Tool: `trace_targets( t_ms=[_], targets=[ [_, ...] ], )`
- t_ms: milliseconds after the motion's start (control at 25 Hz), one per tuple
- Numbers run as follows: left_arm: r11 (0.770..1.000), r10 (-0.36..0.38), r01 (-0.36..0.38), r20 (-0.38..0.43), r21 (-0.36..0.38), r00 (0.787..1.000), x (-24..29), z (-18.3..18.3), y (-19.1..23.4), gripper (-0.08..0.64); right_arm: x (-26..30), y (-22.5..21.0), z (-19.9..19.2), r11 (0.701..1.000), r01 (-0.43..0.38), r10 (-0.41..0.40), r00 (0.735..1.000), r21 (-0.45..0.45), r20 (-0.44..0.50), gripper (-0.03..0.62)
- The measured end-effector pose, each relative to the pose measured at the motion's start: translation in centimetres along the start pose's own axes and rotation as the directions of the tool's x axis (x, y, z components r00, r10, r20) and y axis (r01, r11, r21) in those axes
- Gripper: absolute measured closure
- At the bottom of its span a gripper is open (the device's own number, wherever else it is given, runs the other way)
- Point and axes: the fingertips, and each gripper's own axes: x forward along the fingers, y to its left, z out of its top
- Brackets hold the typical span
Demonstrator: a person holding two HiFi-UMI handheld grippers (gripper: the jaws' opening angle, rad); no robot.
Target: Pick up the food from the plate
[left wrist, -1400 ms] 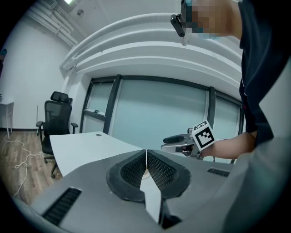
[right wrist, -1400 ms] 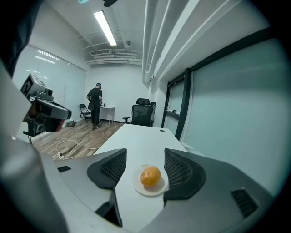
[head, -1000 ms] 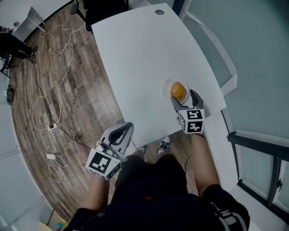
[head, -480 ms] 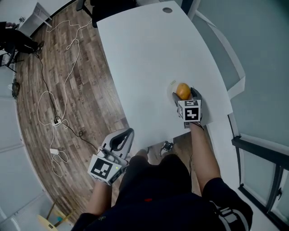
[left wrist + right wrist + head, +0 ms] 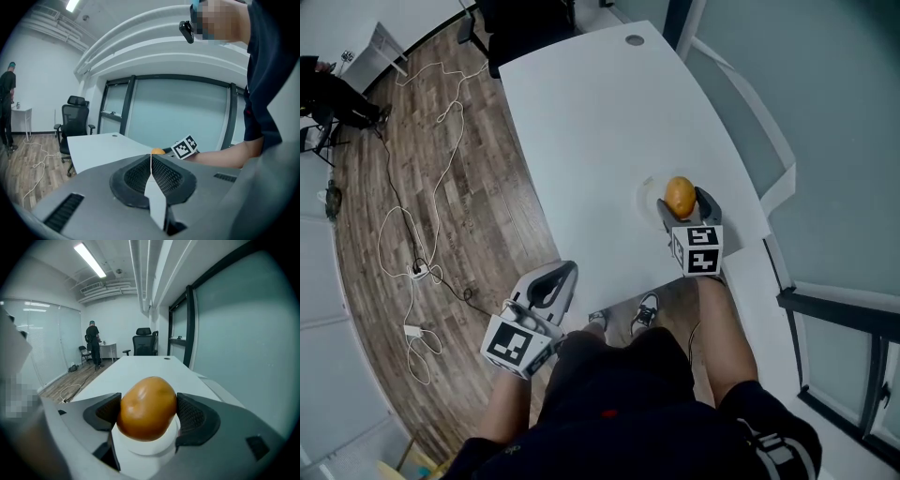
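A round orange-brown piece of food point(image 5: 680, 197) sits between the jaws of my right gripper point(image 5: 682, 202), which is shut on it. In the right gripper view the food point(image 5: 147, 412) fills the gap between both pads, just above a small white plate point(image 5: 146, 446). That plate point(image 5: 648, 195) lies near the right edge of the white table point(image 5: 581, 122). My left gripper point(image 5: 555, 283) hangs off the table's near edge, over the wood floor. Its jaws are shut with nothing in them point(image 5: 151, 159).
A black office chair point(image 5: 520, 23) stands at the table's far end, by a round cable grommet point(image 5: 635, 40). White cables point(image 5: 403, 216) trail over the wood floor on the left. A glass wall runs along the right. A person point(image 5: 93, 343) stands far back.
My right gripper moved forward around the food and shut on it. The food now sits slightly right of the plate's middle. The left gripper stayed low and shut.
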Motion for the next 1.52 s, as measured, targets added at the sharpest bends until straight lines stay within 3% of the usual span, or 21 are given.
trace_targets(
  t_ms=[360,560,720,960,1200,1520],
  targets=[
    [0.992,-0.067,0.055,0.104,0.114,0.992,0.0,5.7,-3.7,0.534,-14.7,0.3,9.6,0.998,-0.044,0.054,0.97,-0.049,0.238,0.215],
    [0.98,-0.092,0.057,0.179,0.19,0.98,-0.4,9.3,-6.0,0.534,-23.2,0.7,15.0,0.995,0.0,0.037,0.923,-0.097,0.382,0.215],
    [0.971,-0.11,0.065,0.189,0.229,0.976,0.1,11.4,-7.4,0.534,-27.7,0.5,17.6,0.993,0.037,0.019,0.887,-0.113,0.461,0.215],
    [0.96,-0.143,0.08,0.226,0.269,0.964,-0.3,13.7,-9.6,0.534,-31.7,0.7,18.4,0.992,0.06,0.003,0.861,-0.107,0.508,0.215],
    [0.954,-0.151,0.074,0.251,0.291,0.956,-0.8,15.2,-10.6,0.534,-32.6,0.0,18.5,0.994,0.066,-0.011,0.859,-0.09,0.512,0.215],
    [0.962,-0.099,0.028,0.253,0.27,0.962,-1.8,15.1,-10.1,0.534,-32.5,0.0,18.3,0.995,0.044,0.006,0.861,-0.086,0.509,0.215]
  ],
)
